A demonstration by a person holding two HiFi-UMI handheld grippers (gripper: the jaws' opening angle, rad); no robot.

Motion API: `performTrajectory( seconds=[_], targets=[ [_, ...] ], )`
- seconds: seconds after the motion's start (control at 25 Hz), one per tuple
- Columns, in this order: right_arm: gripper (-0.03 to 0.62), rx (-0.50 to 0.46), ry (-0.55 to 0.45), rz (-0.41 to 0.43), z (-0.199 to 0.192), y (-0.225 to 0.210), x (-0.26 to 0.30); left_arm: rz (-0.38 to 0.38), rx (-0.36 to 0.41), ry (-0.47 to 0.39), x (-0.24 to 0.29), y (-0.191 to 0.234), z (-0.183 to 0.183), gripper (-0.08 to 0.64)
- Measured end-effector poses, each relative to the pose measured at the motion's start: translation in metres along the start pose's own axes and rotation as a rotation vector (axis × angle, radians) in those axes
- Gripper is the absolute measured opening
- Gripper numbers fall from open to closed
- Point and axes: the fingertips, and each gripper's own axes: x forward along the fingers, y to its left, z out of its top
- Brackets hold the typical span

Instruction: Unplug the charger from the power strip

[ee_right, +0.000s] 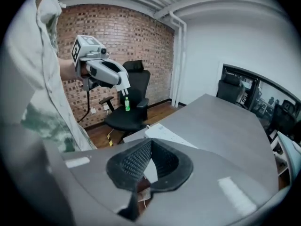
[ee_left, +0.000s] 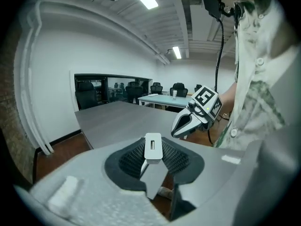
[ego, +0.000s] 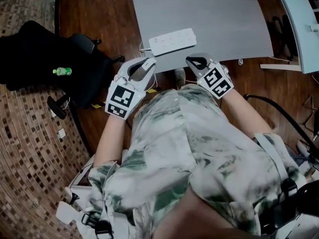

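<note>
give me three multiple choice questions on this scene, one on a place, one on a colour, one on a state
1. Where does the power strip lie?
A on the floor; B on the person's lap; C on the grey table

2. What colour is the bottle on the black chair?
A red; B green; C blue

3. What state is the left gripper in?
A shut on the charger; B open with nothing between its pads; C shut on a pen

Answers:
1. C: the head view shows the strip near the table's near edge.
2. B: the bottle shows bright green against the dark seat.
3. A: the left gripper view shows the white charger between its pads.
</note>
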Motion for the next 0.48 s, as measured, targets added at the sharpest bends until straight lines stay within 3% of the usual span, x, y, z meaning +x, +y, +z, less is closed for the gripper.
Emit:
performTrajectory(
  seconds=[0.24,0.36,0.48],
  targets=[
    [0.005,0.065,-0.080,-0.077,0.014,0.067,-0.056,-0.020,-0.041,-0.142,-0.074,-0.051,0.015,0.109],
    [0.005,0.067,-0.116,-0.104,0.013,0.093,-0.088,-0.044,-0.060,-0.163,-0.086,-0.077,0.013,0.109],
    [0.005,0.040,-0.138,-0.101,0.011,0.117,-0.112,-0.046,-0.020,-0.182,-0.099,-0.101,0.010,0.109]
  ],
)
